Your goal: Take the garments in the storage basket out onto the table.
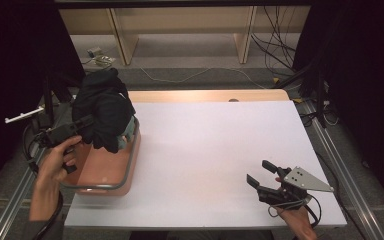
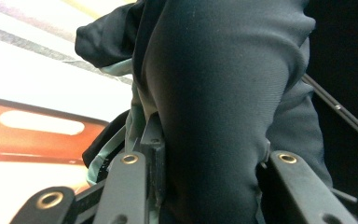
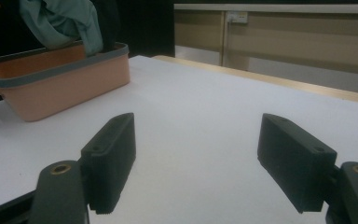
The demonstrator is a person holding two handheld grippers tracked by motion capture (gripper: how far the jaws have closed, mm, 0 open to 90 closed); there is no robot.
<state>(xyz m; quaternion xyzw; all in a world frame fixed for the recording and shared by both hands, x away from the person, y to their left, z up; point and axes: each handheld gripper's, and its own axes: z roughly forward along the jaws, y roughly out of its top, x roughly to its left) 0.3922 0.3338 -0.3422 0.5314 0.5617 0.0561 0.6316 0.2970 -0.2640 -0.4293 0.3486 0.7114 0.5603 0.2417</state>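
Observation:
A black garment [image 1: 101, 107] hangs bunched above the far end of a salmon basket [image 1: 114, 188] with a grey rim, at the table's left edge. My left gripper [image 1: 84, 123] is shut on the garment's left side. In the left gripper view the black garment [image 2: 223, 93] is pinched between the jaws of the left gripper [image 2: 205, 158]. A pale green cloth [image 1: 128, 129] lies under it in the basket, and the same green cloth [image 2: 135, 123] peeks out beside the black fabric. My right gripper [image 1: 260, 172] stands open over the table's front right with nothing between its fingers.
The white table [image 1: 205, 145] has a wooden strip along its far edge. From the right gripper [image 3: 198, 156] the basket [image 3: 60, 88] lies ahead to the left with green cloth [image 3: 63, 18] spilling over it. Wooden shelving [image 1: 180, 30] and floor cables [image 1: 275, 50] lie beyond.

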